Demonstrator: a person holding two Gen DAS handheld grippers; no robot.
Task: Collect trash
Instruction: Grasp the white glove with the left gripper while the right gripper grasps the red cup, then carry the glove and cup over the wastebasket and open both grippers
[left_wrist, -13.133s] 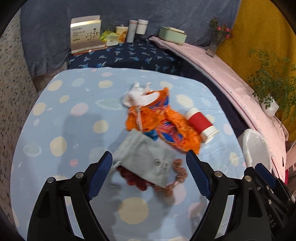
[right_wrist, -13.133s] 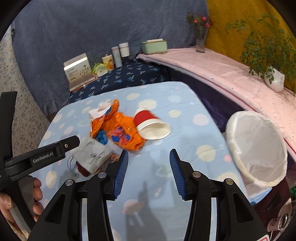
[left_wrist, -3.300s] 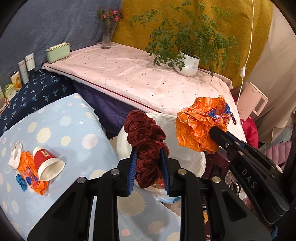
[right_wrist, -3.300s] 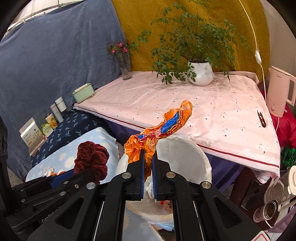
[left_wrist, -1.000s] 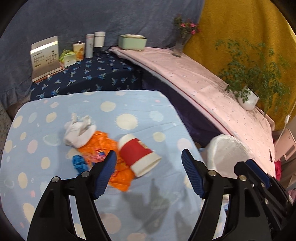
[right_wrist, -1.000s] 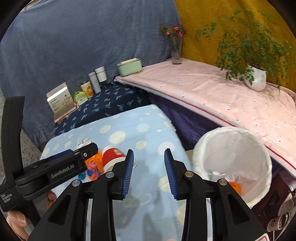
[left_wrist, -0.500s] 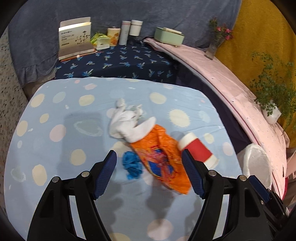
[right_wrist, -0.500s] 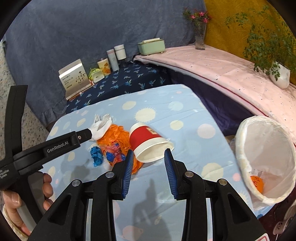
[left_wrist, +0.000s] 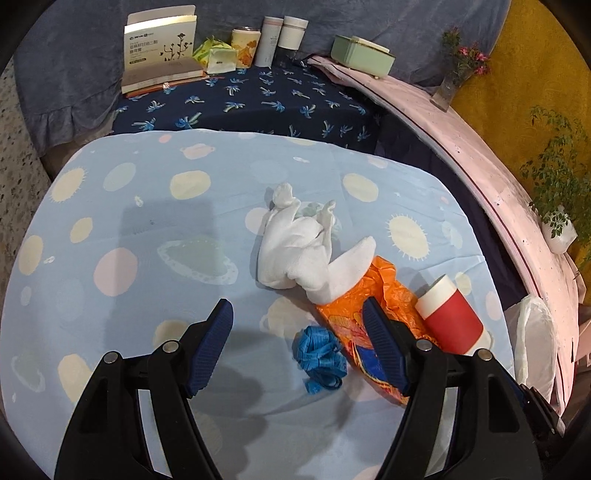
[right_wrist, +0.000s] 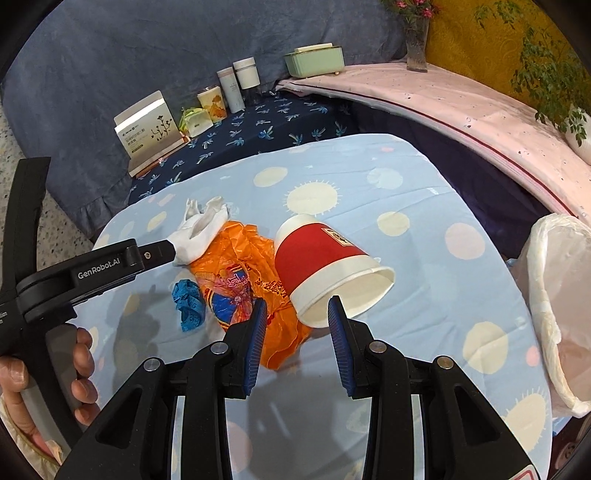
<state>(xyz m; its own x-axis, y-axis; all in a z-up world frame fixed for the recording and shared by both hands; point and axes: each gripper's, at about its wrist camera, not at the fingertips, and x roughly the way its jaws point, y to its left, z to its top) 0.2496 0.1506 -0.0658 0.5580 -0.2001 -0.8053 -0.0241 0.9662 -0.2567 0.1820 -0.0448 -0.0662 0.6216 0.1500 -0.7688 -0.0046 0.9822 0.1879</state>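
On the blue spotted table (left_wrist: 147, 229) lie a white cloth (left_wrist: 299, 247), an orange wrapper (left_wrist: 373, 317), a small blue scrap (left_wrist: 319, 356) and a red paper cup (left_wrist: 452, 317) on its side. My left gripper (left_wrist: 297, 317) is open and empty, above the blue scrap. In the right wrist view my right gripper (right_wrist: 297, 310) is open and empty, its jaws just in front of the mouth of the cup (right_wrist: 321, 262), over the edge of the orange wrapper (right_wrist: 240, 280). The white cloth (right_wrist: 199, 229) and blue scrap (right_wrist: 188, 299) lie to the left.
A white-lined trash bin (right_wrist: 557, 306) stands off the table's right edge; it also shows in the left wrist view (left_wrist: 535, 347). Behind are a dark blue patterned surface (left_wrist: 251, 99) with a box, jars and a green case, and a pink-covered ledge (right_wrist: 461, 107) with plants.
Both grippers, open and empty, have come back from the bin and dropped closer to the pile. The left one is now over the blue scrap, the right one at the cup's mouth.
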